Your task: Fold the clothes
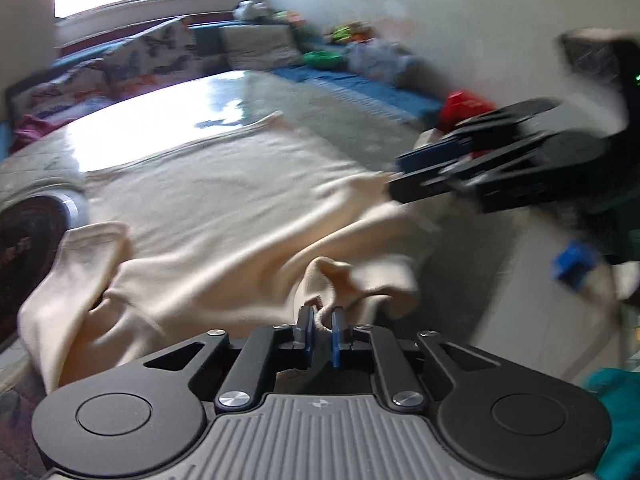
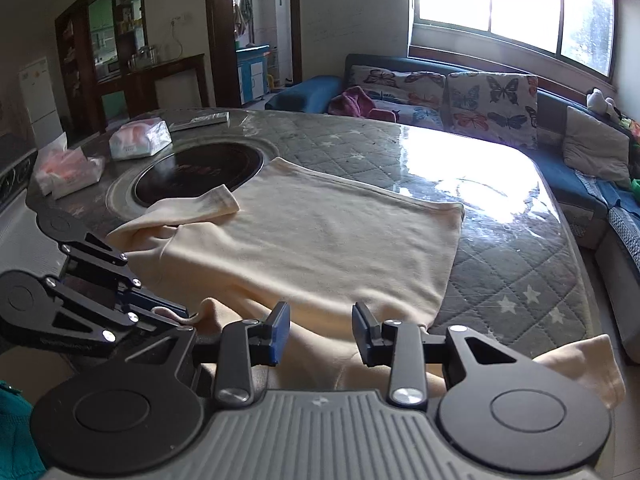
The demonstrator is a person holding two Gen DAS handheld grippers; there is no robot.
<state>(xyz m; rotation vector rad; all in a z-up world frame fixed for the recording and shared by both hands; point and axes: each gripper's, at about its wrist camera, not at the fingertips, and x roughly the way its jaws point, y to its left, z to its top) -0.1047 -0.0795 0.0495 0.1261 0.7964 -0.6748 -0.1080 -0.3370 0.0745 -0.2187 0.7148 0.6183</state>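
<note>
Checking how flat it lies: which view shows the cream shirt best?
The right wrist view: the cream shirt lies sharp and nearly whole across the table. The left wrist view shows it blurred and bunched, cloth pinched in the left gripper.

A cream long-sleeved top (image 2: 320, 236) lies spread flat on the quilted surface (image 2: 500, 280). One sleeve (image 2: 188, 208) is folded across its upper left. Its near edge is bunched and rumpled, and the other sleeve (image 2: 592, 368) hangs over the surface's edge.

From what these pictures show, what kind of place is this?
Most likely a home living room. A blue sofa with butterfly cushions sits under a window, and a cream garment lies on a quilted table with a built-in cooktop.
</note>
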